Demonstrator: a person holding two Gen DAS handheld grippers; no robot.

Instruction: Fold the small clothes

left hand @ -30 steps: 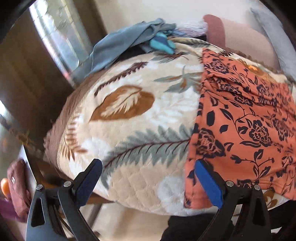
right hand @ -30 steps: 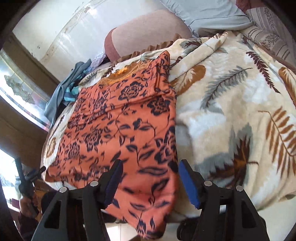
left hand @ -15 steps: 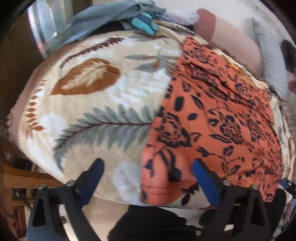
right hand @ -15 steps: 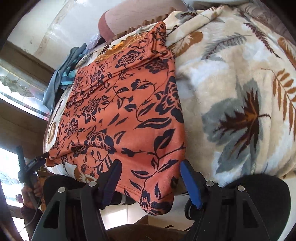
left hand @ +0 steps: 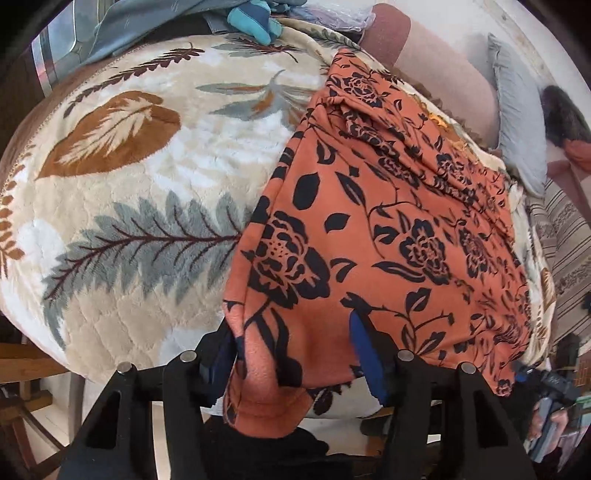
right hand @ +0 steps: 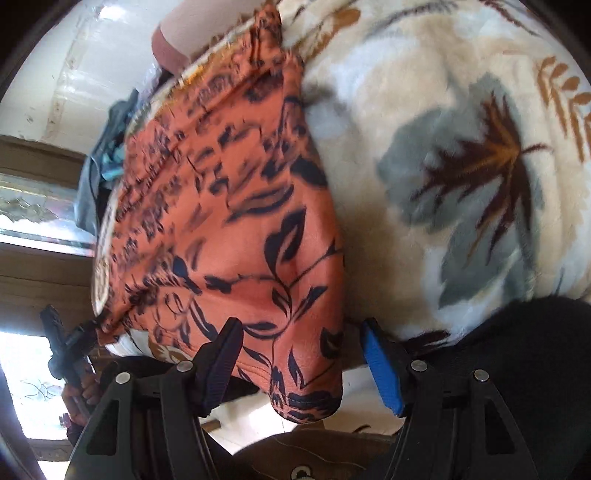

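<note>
An orange garment with a black flower print lies spread on a leaf-patterned blanket, its near hem hanging over the bed edge. My left gripper is open, its jaws on either side of the garment's near left corner. In the right wrist view the same garment shows, and my right gripper is open around its near right corner. Neither gripper has closed on the cloth.
A pile of grey-blue and teal clothes lies at the far end of the bed. Pink and grey pillows sit at the far right. A window is at the left in the right wrist view.
Both grippers have moved in toward the garment's near hem. Each now has a near corner of the cloth between its open jaws.
</note>
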